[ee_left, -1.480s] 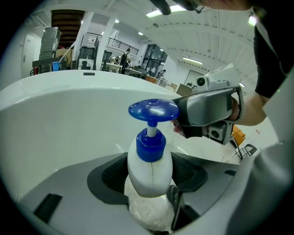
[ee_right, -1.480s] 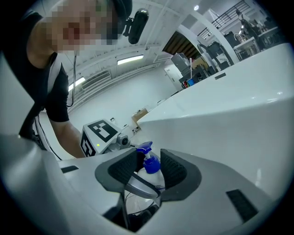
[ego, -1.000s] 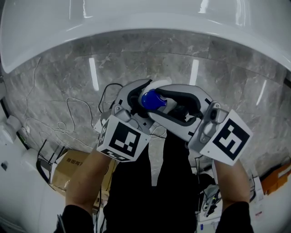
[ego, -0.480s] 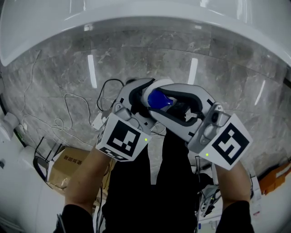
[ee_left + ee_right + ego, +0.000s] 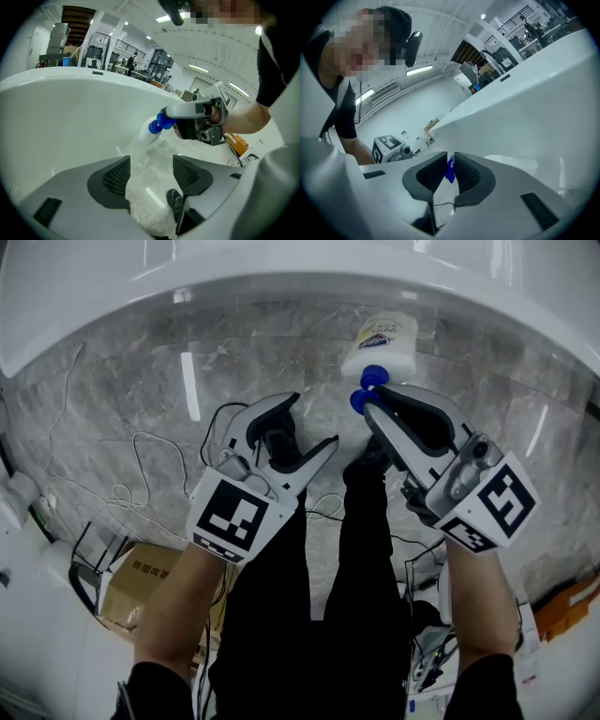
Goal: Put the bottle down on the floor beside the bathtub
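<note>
Blue cap [image 5: 367,390] of the white bottle [image 5: 380,343] is now pinched in the right gripper [image 5: 370,407], whose jaws have just been closing on it. Left gripper [image 5: 314,421] jaws have just spread wider and nothing is between them. The bottle has left its earlier spot between both grippers and hangs by the cap, low beside the bathtub [image 5: 281,268] wall. Judgement: handover done; still to do: lower it to the floor [image 5: 141,381] and release

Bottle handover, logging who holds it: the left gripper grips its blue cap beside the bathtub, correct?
No: the right gripper, its jaws just closed further, grips the blue cap of the bottle beside the bathtub; the head view shows it.
</note>
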